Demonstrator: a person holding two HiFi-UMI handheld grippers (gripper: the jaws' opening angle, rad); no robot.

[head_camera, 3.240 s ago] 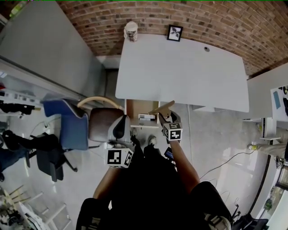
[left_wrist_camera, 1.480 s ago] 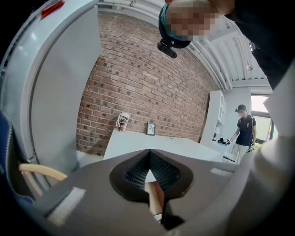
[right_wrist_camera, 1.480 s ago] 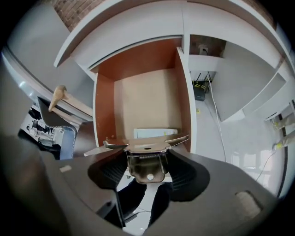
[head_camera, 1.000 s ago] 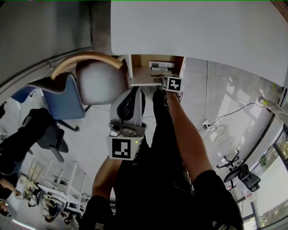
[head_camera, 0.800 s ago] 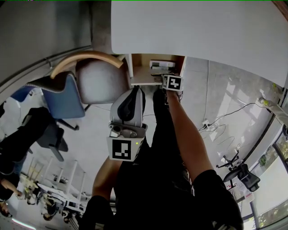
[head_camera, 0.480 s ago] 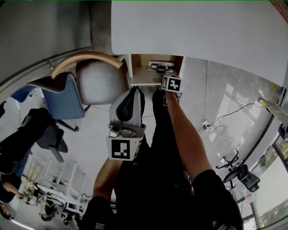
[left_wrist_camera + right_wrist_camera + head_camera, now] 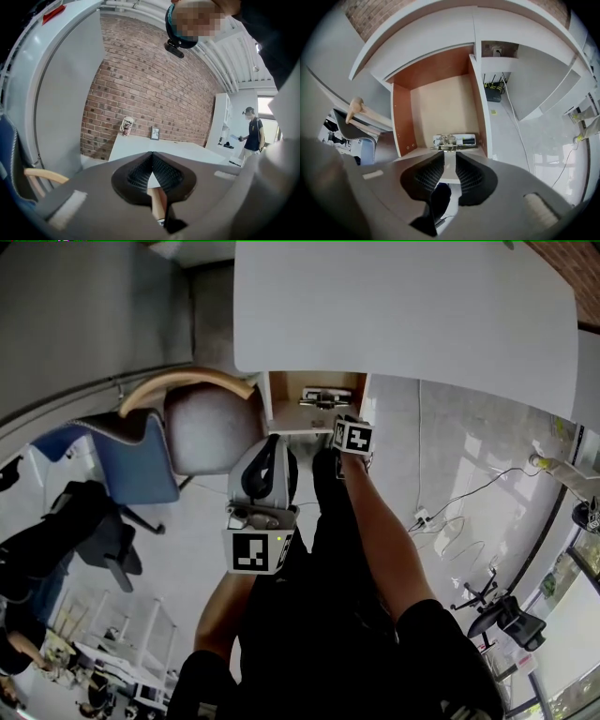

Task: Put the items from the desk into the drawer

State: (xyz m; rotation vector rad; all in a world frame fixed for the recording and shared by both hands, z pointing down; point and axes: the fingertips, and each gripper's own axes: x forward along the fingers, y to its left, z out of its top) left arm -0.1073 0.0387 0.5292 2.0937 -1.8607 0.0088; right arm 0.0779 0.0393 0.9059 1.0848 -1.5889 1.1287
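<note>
Box (image 7: 464,139) with a metal clip on it lies crosswise at the front of the open drawer (image 7: 401,117), just below the right claw (image 7: 450,158). That claw's jaws have just been closing and stand narrow, holding nothing. Left claw (image 7: 152,159), jaws together, faces the tabletop (image 7: 187,150).

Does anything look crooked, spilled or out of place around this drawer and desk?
Nothing stands out. The drawer is open with small items lying at its front; a mug and a picture frame stand upright on the desk.
</note>
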